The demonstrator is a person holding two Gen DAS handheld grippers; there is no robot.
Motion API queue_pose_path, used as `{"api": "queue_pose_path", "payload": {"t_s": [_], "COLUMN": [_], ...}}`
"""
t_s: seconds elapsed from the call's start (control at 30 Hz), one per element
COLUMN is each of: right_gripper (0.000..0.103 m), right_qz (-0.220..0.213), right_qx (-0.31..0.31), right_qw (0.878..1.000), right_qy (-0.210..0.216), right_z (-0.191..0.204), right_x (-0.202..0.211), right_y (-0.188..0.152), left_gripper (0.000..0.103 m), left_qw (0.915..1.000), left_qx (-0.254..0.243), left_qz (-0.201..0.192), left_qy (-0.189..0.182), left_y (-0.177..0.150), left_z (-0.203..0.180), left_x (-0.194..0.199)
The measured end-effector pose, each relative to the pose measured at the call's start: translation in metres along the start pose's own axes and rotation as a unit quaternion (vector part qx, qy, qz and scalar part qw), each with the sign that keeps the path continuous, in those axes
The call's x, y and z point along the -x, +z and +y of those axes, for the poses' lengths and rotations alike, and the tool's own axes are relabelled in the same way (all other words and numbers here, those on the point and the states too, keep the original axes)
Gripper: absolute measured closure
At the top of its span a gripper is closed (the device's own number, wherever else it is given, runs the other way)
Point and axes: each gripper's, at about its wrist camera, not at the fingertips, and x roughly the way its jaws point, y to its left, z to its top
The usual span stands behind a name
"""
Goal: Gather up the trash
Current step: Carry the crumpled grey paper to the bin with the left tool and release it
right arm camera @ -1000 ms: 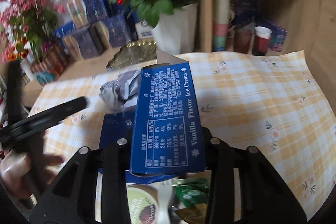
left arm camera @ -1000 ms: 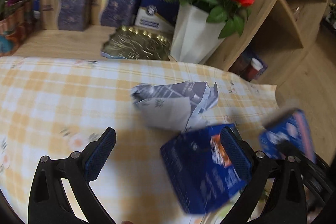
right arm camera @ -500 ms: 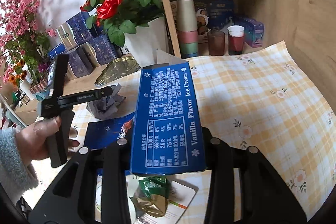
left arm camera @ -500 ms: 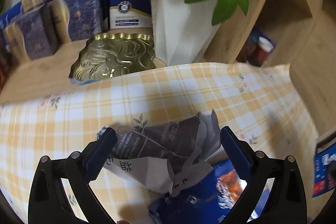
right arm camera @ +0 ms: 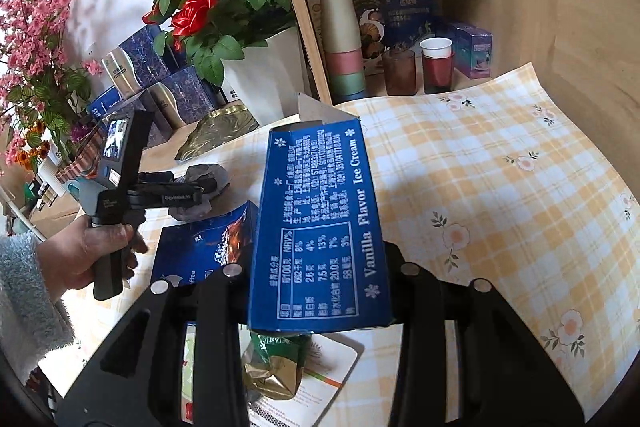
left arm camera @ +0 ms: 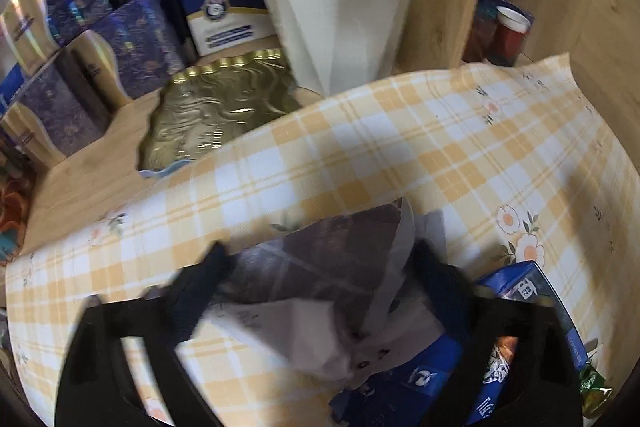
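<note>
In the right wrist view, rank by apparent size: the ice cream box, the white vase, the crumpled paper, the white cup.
1. ice cream box, though it is nearest the camera, held in the right jaws
2. white vase
3. crumpled paper, partly hidden by the left gripper
4. white cup

Left gripper (left arm camera: 320, 275) reaches to the far left, fingers spread wide; right gripper (right arm camera: 316, 267) fingers clamped, nearer.

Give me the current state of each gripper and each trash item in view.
Left gripper: open, straddling the crumpled paper.
Right gripper: shut on the ice cream box.
Ice cream box: held off the table, end flap open.
Crumpled paper: lying on tablecloth.
Flattened blue box: lying on tablecloth.
</note>
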Motion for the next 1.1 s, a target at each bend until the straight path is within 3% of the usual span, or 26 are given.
{"api": "queue_pose_path", "payload": {"t_s": [0.07,0.2,0.67,1.1], "right_gripper": [0.064,0.064,0.064,0.064], "right_qz": [-0.002,-0.008,-0.022,-0.022], "right_qx": [0.002,0.001,0.01,0.032], "right_qw": [1.0,1.0,0.999,0.999], "right_qy": [-0.001,0.004,0.023,0.031], "right_z": [0.001,0.004,0.032,0.05], "right_x": [0.004,0.016,0.071,0.138], "right_y": [0.0,0.0,-0.012,-0.055], "left_gripper": [0.061,0.074,0.075,0.075], "left_qw": [0.9995,0.9997,0.995,0.9837], "left_qx": [0.014,-0.005,0.026,0.035], "left_qz": [0.001,-0.004,-0.066,-0.118], "left_qy": [-0.028,-0.025,-0.07,-0.131], "left_y": [0.001,-0.003,-0.049,-0.152], "left_z": [0.007,0.013,0.032,-0.016], "left_x": [0.007,0.029,0.166,0.293]}}
